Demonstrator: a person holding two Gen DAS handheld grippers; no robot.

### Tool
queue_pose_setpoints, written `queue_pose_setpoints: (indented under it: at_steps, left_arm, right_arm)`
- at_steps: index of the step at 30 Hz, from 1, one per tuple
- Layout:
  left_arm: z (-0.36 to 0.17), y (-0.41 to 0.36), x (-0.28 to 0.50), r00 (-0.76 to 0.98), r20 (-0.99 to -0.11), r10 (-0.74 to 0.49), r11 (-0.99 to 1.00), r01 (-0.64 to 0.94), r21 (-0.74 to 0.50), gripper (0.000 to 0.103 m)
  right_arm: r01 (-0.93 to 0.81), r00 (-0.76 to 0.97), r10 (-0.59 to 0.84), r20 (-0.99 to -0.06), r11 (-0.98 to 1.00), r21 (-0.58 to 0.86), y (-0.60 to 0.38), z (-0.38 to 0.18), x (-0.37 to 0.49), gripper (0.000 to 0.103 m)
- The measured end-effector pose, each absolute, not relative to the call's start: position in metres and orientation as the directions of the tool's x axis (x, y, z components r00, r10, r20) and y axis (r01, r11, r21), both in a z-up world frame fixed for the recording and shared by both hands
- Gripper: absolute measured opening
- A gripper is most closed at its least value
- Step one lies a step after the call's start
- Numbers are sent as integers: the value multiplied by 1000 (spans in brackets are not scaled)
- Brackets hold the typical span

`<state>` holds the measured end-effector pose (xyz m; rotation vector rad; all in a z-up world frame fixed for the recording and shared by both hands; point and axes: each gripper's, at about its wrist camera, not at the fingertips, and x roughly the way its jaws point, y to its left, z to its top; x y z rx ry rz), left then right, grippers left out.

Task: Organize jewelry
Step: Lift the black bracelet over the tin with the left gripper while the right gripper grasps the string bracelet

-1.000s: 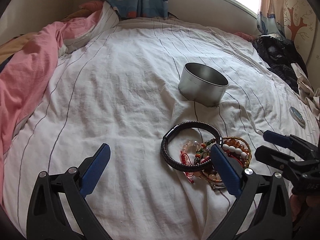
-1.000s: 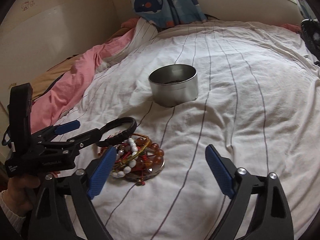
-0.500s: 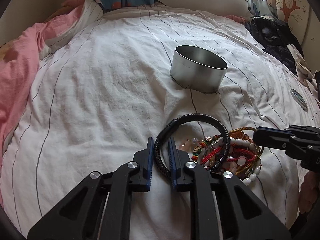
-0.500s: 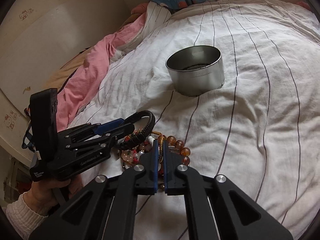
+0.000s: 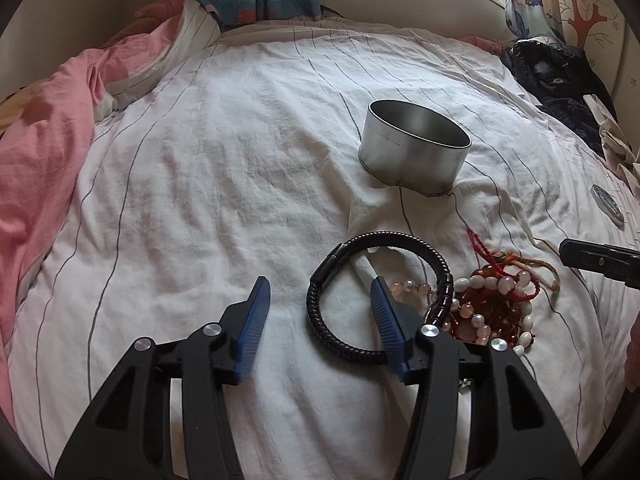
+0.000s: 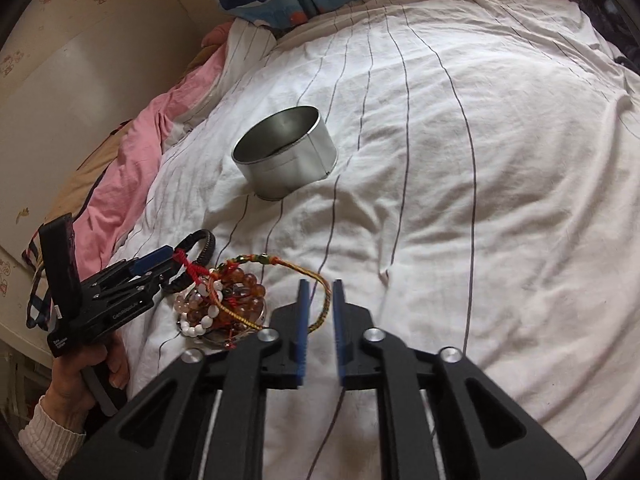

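Sorting a tangled heap like this goes best one piece at a time, so we single out the black braided bracelet (image 5: 380, 300) first, which lies on the bed sheet (image 5: 224, 184) at the near edge of the bead pile (image 5: 492, 308), well short of the round metal tin (image 5: 414, 156). Our left hand-held gripper (image 5: 320, 316) is opening, its pads astride the bracelet's near arc but not pressing it, so nothing is gripped yet. Our right hand-held gripper (image 6: 320, 316) is also opening; a thin woven cord bracelet (image 6: 304, 276) loops between its pads, seemingly loose. We judge it wise to close the left pads on the braid away from the beads, lift slowly, and let the right side hold the pile down if strands snag, then carry it over the tin's rim.
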<state>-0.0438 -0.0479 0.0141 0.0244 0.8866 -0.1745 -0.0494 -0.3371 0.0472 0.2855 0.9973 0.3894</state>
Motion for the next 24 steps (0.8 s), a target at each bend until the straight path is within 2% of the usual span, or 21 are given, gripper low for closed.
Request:
queue_pose_setpoints:
  at_steps: [1,4,7,8,9,10,11,12,15,20,24]
  left_arm:
    - [13,-48,-43,617,-775,-140,985,163,-49,51]
    - [11,-49,-42,611,-779,-140,985,165,-48,51]
    - [11,-49,-42,611,-780,-138,985,166,-45,51]
    - [11,-50,-42,610,-781,-137,985,168,-42,48]
    - [11,-51,-42,608,-781,-141,984,175,-41,41]
    - [10,-53,-42,604,-785,-138,983,183,-32,24]
    - [10,-55,-42,606,-785,-125,982,188,-11,19]
    - [10,-57,-43,607,-785,-127,980,198,-5,11]
    - [17,-59,-48,625,-766,-150,976,220,-12,9]
    - [32,-56,-57,679,-709,-188,973,229,-39,8]
    - [37,-52,-58,693,-688,-217,971,229,-75,8]
  right_arm:
    - [-183,491,433,-756,900,397,-337,46,-49,52]
    - [-182,482,399,-780,916,357,-331,42,-44,53]
    - [-187,466,388,-795,922,340,-324,33,-40,58]
    - [-202,460,363,-810,931,303,-317,30,-40,59]
    - [-225,457,319,-830,944,239,-309,27,-41,56]
    - [-244,467,268,-843,955,168,-301,27,-43,48]
    - [-265,468,257,-846,954,143,-297,27,-45,21]
    - [-271,467,270,-842,950,154,-297,29,-47,6]
    - [-255,498,340,-798,937,241,-312,39,-51,4]
    - [-283,590,515,-621,853,438,-342,72,-62,4]
    - [-290,617,568,-545,808,514,-353,82,-62,4]
